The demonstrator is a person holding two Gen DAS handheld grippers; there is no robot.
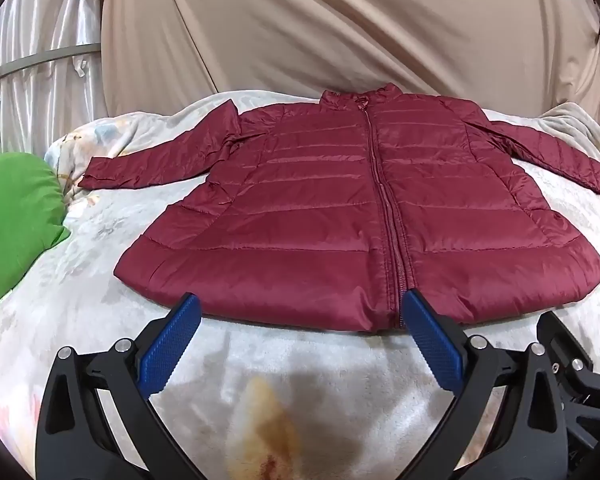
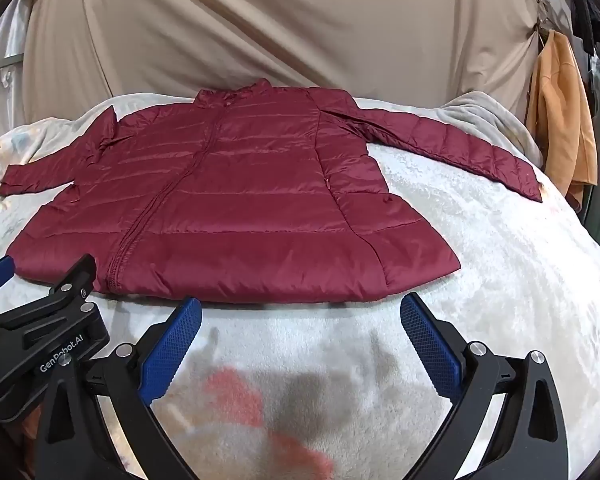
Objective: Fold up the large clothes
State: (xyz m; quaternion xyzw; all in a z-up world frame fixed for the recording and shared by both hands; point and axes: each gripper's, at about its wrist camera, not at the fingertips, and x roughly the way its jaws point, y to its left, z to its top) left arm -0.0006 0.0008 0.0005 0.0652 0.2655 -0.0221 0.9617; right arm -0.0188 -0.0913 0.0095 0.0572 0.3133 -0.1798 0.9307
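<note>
A dark red quilted puffer jacket (image 1: 340,216) lies flat, front up and zipped, on a pale blanket (image 1: 100,264), collar far, hem toward me, both sleeves spread out. It also shows in the right wrist view (image 2: 228,208). My left gripper (image 1: 300,304) is open and empty, its blue pads (image 1: 172,344) just short of the hem near the zipper's bottom end. My right gripper (image 2: 300,306) is open and empty, its blue pads (image 2: 432,344) just short of the hem's right half. The left gripper's body (image 2: 48,320) shows at the left of the right wrist view.
A green cushion (image 1: 16,220) lies at the blanket's left edge. A beige cloth backdrop (image 1: 340,28) hangs behind the bed. An orange garment (image 2: 560,120) hangs at the far right. The blanket (image 2: 480,264) has orange and red prints near me.
</note>
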